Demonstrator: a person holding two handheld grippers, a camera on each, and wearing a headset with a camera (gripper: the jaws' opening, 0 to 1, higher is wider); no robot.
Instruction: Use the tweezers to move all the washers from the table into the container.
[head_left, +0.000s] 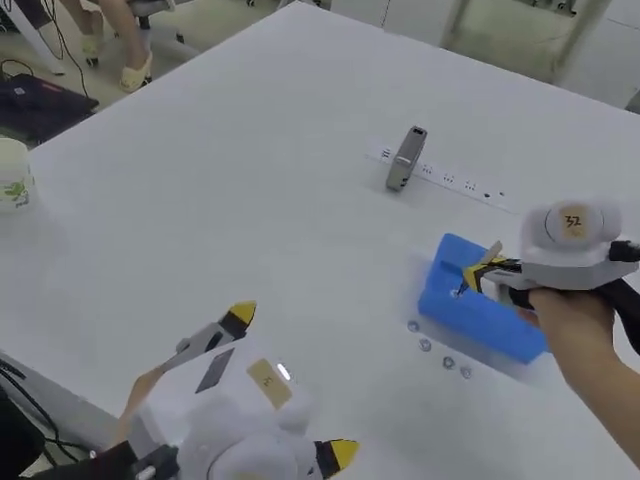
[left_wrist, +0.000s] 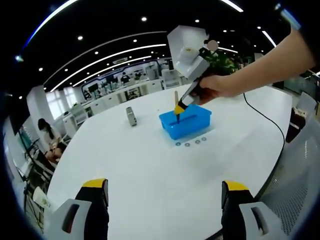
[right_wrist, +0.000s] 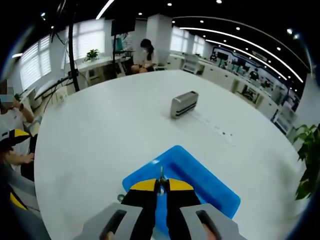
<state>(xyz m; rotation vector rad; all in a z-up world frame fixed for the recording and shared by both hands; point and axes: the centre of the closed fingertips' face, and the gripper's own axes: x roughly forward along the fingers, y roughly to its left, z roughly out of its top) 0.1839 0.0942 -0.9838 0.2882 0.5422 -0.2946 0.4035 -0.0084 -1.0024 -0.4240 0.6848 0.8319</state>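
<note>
A blue container (head_left: 490, 325) sits at the right of the white table (head_left: 250, 180). Several small washers (head_left: 425, 345) lie in a row on the table just in front of it, also visible as washers (left_wrist: 187, 144) in the left gripper view. My right gripper (head_left: 488, 268) is shut on thin tweezers (head_left: 463, 286), whose tips point down into the container (right_wrist: 205, 187) near its left end. Whether the tweezers (right_wrist: 161, 175) hold a washer is too small to tell. My left gripper (head_left: 290, 385) hangs open and empty over the table's near edge, well left of the container (left_wrist: 185, 124).
A grey metal block (head_left: 405, 158) stands behind the container, beside a flush socket strip (head_left: 450, 182). A white cup (head_left: 14, 175) sits at the far left edge. A person sits at a desk (right_wrist: 145, 52) beyond the table.
</note>
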